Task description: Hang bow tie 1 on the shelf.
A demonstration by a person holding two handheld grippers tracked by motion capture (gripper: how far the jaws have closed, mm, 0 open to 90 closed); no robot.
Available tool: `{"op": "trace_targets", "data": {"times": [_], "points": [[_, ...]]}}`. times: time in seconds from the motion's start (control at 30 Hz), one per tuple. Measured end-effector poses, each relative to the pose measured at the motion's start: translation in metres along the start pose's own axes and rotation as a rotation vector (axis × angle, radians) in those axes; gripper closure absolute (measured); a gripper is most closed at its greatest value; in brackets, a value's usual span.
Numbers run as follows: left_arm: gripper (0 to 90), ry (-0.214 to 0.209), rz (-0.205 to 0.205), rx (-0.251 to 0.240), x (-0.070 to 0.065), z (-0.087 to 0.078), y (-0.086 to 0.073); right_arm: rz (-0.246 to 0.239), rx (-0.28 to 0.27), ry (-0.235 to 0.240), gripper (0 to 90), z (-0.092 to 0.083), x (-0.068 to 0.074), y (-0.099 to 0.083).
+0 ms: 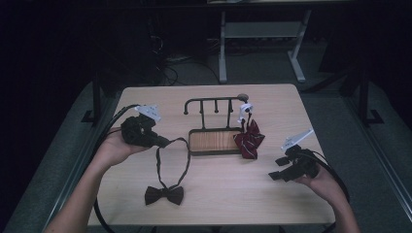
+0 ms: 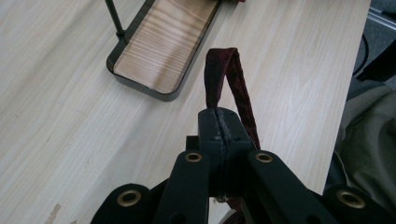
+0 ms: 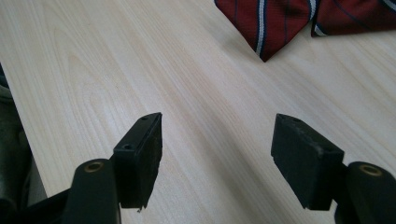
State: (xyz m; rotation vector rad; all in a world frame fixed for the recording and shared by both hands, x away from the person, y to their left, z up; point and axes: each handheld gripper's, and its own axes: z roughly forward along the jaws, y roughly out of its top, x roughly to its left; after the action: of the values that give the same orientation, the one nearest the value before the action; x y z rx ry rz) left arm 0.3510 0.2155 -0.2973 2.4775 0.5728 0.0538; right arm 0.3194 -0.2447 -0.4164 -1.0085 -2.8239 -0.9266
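A dark maroon bow tie lies on the table's near left, its neck strap looping up toward my left gripper. In the left gripper view the jaws are shut on that strap, which pokes out past the tips as a folded loop; my left gripper hovers near the tray. A red striped bow tie hangs from the right end of a black rack and rests beside its wooden tray. My right gripper stands open at the right, empty, the striped tie ahead of it.
The rack has several hooks on its bar above the wooden tray. The table's right edge runs close to my left gripper, with a person's clothing beyond. Cables trail from both grippers off the front corners. A desk frame stands behind the table.
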Motion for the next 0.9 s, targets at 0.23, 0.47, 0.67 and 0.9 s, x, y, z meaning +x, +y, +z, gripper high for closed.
{"op": "trace_targets", "data": {"times": [0.23,0.47,0.67,0.9], "points": [[89.8,0.000,0.007,-0.002,0.001,-0.006,0.003,-0.001,-0.001,-0.001,33.3,-0.001,0.000,0.000],[89.8,0.001,0.012,-0.011,-0.001,-0.010,0.009,-0.005,-0.008,-0.005,33.4,-0.002,-0.002,-0.001],[89.8,-0.001,0.018,-0.005,0.000,-0.011,0.013,0.003,-0.011,0.001,33.4,-0.002,-0.003,-0.001],[89.8,-0.003,0.026,-0.002,0.002,-0.011,0.019,0.013,-0.012,0.004,33.3,-0.002,-0.004,-0.003]]}}
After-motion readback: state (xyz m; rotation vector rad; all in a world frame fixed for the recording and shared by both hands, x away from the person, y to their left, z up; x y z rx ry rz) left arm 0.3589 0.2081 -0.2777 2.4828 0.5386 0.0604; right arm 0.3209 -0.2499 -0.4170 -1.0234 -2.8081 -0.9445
